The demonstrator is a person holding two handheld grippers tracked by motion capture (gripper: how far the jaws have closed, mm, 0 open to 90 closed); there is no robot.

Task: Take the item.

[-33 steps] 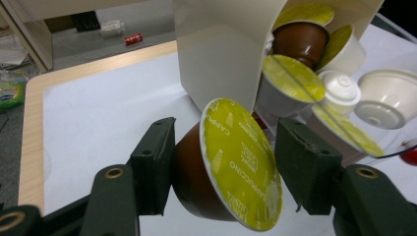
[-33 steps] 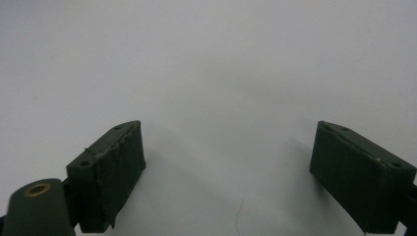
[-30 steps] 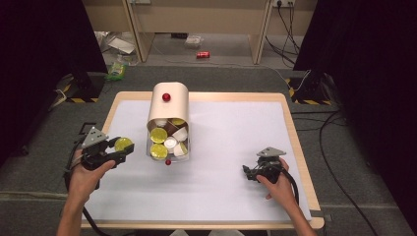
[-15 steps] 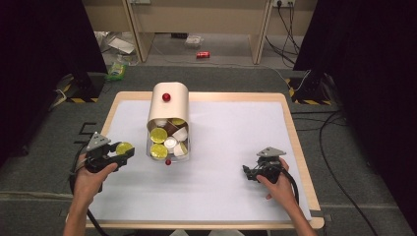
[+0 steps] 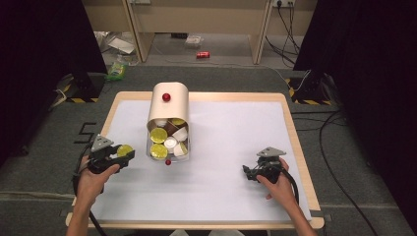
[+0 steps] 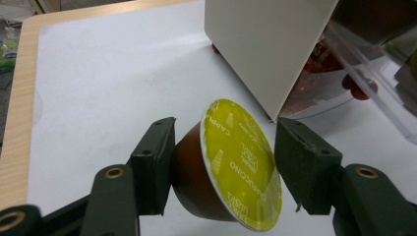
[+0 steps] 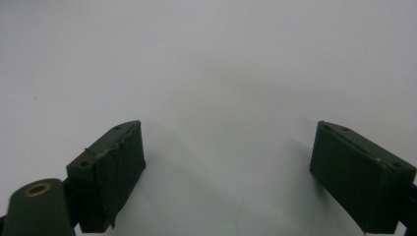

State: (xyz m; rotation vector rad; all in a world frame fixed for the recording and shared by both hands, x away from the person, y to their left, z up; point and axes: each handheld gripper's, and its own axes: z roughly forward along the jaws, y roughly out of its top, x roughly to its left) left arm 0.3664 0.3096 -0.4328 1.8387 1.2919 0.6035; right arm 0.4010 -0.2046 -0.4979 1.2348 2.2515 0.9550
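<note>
The left hand-held gripper [image 6: 223, 162] clamps a coffee capsule [image 6: 228, 167] near the worktop [image 5: 231, 196]'s left edge, beside the dispenser [image 5: 168, 120] (lid tilted sideways). The right hand-held gripper [image 7: 226, 167] gapes over bare worktop.

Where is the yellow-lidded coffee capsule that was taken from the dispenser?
The capsule sits between the jaws of the left hand-held gripper, at the high view's left, just left of the dispenser drawer.

Left claw [image 5: 119, 156] clamped, low over table; right claw [image 5: 252, 171] gaping, resting.
</note>
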